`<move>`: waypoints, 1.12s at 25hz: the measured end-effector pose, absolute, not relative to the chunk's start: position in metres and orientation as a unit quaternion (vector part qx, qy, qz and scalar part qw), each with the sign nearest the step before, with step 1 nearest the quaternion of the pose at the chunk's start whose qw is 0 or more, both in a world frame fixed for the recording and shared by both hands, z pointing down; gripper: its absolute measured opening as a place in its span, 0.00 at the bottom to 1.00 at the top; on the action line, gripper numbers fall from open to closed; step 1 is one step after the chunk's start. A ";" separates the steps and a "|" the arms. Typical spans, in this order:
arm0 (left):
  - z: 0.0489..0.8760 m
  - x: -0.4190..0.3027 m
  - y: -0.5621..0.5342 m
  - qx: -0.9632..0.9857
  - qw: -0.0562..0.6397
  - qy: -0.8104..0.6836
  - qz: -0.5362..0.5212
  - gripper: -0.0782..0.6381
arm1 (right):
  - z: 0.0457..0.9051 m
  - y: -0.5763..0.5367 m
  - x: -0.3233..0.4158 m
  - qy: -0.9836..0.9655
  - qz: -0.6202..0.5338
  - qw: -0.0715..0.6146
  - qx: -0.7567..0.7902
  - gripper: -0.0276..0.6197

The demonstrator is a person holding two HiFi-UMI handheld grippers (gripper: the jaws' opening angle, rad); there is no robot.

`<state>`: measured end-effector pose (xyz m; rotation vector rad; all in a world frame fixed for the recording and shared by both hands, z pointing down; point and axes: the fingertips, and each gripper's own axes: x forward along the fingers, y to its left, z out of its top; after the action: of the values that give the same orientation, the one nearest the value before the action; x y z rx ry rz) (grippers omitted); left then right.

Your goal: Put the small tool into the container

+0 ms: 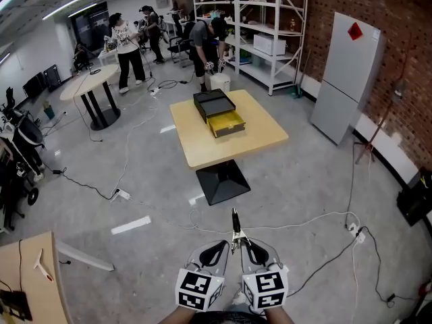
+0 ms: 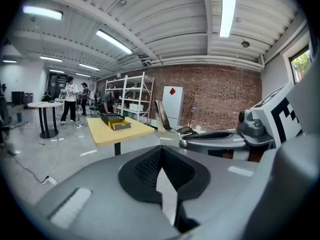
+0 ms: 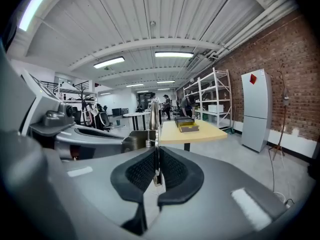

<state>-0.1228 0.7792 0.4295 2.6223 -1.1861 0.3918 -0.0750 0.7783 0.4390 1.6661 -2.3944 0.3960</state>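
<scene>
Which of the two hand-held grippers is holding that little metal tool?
The right hand-held gripper: the small tool is pinched between its jaws. The left hand-held gripper has its jaws together with nothing between them.

- Square yellow-topped table, standing on a black pedestal base on the glossy grey floor.
- On the top, toward 12 o'clock: a black container, its yellow tray pulled out.
- On the floor: a white cable at 5 o'clock of the base, a power strip at 9.
</scene>
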 end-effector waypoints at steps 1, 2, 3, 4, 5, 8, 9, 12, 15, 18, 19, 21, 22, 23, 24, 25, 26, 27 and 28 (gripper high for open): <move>0.430 -0.105 0.764 0.894 0.115 -0.411 0.135 0.13 | 0.440 0.764 -0.056 -0.810 0.132 0.099 0.563 0.05; 0.430 -0.089 0.751 0.892 0.111 -0.416 0.136 0.13 | 0.440 0.751 -0.037 -0.811 0.131 0.100 0.562 0.05; 0.429 -0.073 0.738 0.890 0.109 -0.421 0.137 0.13 | 0.441 0.740 -0.020 -0.811 0.133 0.100 0.560 0.05; 0.428 -0.057 0.727 0.888 0.107 -0.425 0.138 0.13 | 0.442 0.730 -0.003 -0.812 0.135 0.101 0.559 0.05; 0.427 -0.041 0.718 0.887 0.106 -0.428 0.139 0.13 | 0.442 0.721 0.013 -0.813 0.137 0.101 0.557 0.05; 0.425 0.006 0.693 0.883 0.106 -0.435 0.142 0.13 | 0.441 0.695 0.059 -0.817 0.138 0.098 0.551 0.05; 0.424 0.019 0.687 0.882 0.105 -0.437 0.144 0.13 | 0.440 0.688 0.073 -0.818 0.139 0.097 0.550 0.05; 0.422 0.049 0.674 0.879 0.105 -0.439 0.151 0.13 | 0.437 0.675 0.103 -0.819 0.144 0.092 0.547 0.05; 0.424 0.074 0.666 0.880 0.117 -0.436 0.151 0.13 | 0.438 0.668 0.126 -0.820 0.150 0.087 0.546 0.05; 0.426 0.094 0.652 0.879 0.109 -0.438 0.154 0.13 | 0.443 0.656 0.144 -0.819 0.154 0.083 0.546 0.05; 0.428 0.098 0.647 0.880 0.108 -0.436 0.156 0.13 | 0.446 0.652 0.149 -0.819 0.156 0.083 0.547 0.05; 0.434 0.104 0.638 0.882 0.113 -0.430 0.158 0.13 | 0.454 0.644 0.153 -0.816 0.163 0.085 0.548 0.05; 0.438 0.106 0.632 0.883 0.117 -0.426 0.159 0.13 | 0.458 0.638 0.153 -0.814 0.166 0.088 0.549 0.05; 0.442 0.107 0.625 0.884 0.120 -0.422 0.159 0.13 | 0.462 0.631 0.154 -0.813 0.168 0.090 0.550 0.05; 0.446 0.109 0.617 0.886 0.122 -0.419 0.159 0.13 | 0.466 0.623 0.154 -0.812 0.170 0.092 0.551 0.05; 0.449 0.110 0.607 0.887 0.123 -0.416 0.158 0.13 | 0.469 0.614 0.155 -0.811 0.171 0.094 0.552 0.05; 0.452 0.111 0.597 0.888 0.123 -0.414 0.157 0.13 | 0.472 0.604 0.154 -0.810 0.171 0.096 0.552 0.05; 0.454 0.109 0.585 0.889 0.124 -0.412 0.156 0.13 | 0.475 0.593 0.153 -0.809 0.172 0.099 0.553 0.05; 0.457 0.106 0.571 0.890 0.126 -0.411 0.155 0.13 | 0.478 0.579 0.150 -0.808 0.172 0.101 0.555 0.05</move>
<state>0.1063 0.5712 0.4571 2.5916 -1.1960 0.4524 0.1499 0.5794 0.4777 1.6392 -2.3868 0.5083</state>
